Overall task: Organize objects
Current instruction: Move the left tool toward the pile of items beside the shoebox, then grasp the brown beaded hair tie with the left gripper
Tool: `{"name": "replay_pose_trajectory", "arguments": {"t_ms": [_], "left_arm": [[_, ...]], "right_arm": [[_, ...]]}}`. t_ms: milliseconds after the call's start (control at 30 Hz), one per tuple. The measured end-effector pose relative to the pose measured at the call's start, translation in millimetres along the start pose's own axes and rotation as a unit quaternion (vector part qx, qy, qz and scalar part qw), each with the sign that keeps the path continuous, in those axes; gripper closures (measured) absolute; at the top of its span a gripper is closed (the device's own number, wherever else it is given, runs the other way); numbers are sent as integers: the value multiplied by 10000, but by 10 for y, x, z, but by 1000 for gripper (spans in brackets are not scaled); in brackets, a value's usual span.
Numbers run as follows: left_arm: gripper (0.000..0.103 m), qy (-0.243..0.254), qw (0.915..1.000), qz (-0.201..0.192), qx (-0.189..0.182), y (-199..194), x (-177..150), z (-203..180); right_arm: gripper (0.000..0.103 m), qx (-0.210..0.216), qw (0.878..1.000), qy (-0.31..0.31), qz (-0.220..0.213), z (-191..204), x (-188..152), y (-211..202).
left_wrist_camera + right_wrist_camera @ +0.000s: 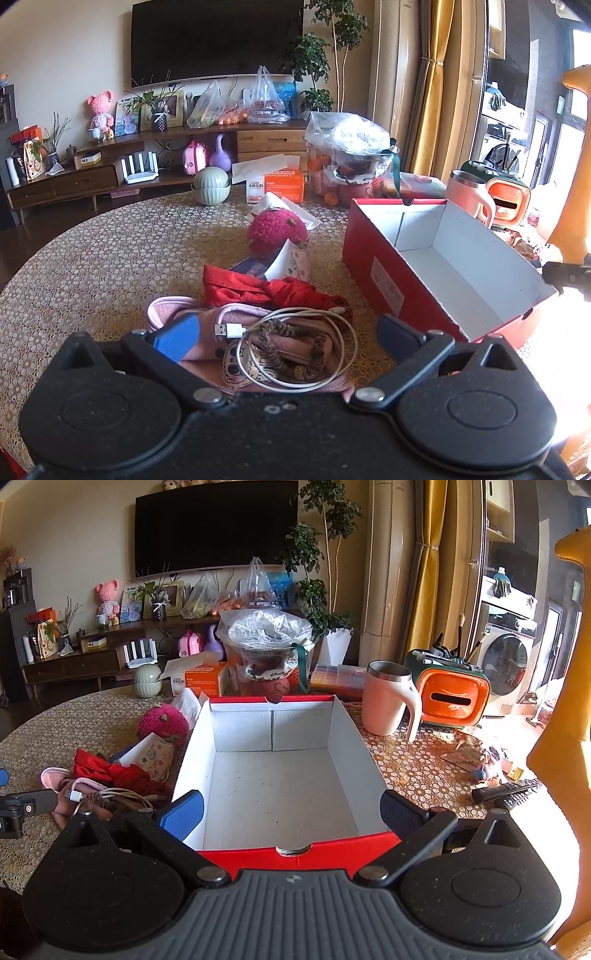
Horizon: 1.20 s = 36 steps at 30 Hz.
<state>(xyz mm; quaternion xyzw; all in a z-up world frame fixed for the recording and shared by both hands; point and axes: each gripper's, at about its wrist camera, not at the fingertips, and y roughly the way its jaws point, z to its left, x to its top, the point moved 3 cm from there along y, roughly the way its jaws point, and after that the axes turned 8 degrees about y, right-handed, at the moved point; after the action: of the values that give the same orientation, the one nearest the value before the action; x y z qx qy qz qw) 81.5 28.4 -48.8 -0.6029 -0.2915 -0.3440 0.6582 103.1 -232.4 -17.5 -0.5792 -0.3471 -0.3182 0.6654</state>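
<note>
A red shoebox (373, 273) (207, 746) with a white, empty inside stands open on the round table. Left of it lies a heap: a white USB cable (295, 354) (110, 794) coiled over a pink cloth pouch (273, 347), a brown hair tie (295, 343), a red folded cloth (258, 291) (107, 771), a small printed pack (291, 260) (155, 755) and a magenta knitted ball (277, 230) (162, 722). My left gripper (288, 334) hangs open just over the cable and pouch. My right gripper (291, 810) is open, its fingers straddling the box's near end.
A pink mug (388, 701), an orange and green case (452, 698), a bagged fruit basket (269, 653), an orange tissue box (201, 679) and a green ribbed jar (211, 186) crowd the table's far side. A remote (509, 790) lies at right. Bare patterned tablecloth (110, 266) spreads left.
</note>
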Motion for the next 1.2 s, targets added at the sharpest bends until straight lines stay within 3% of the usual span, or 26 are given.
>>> {"name": "replay_pose_trajectory", "arguments": {"t_ms": [300, 567, 933, 1033, 1200], "left_arm": [[7, 170, 9994, 294, 28, 418, -135, 62], [15, 471, 9974, 496, -205, 640, -210, -133], [39, 915, 9926, 728, -328, 872, -232, -421], [54, 911, 9919, 830, -305, 946, -237, -439], [66, 891, 9919, 882, -180, 1010, -235, -435]], "right_arm": [[1, -412, 9990, 50, 160, -405, 113, 375], [1, -769, 9964, 25, 361, -683, 131, 710], [8, -807, 9944, -86, 671, -778, 112, 1080], [15, -800, 9940, -87, 745, -808, 96, 1129], [28, -779, 9934, -100, 835, -824, 71, 1197]]}}
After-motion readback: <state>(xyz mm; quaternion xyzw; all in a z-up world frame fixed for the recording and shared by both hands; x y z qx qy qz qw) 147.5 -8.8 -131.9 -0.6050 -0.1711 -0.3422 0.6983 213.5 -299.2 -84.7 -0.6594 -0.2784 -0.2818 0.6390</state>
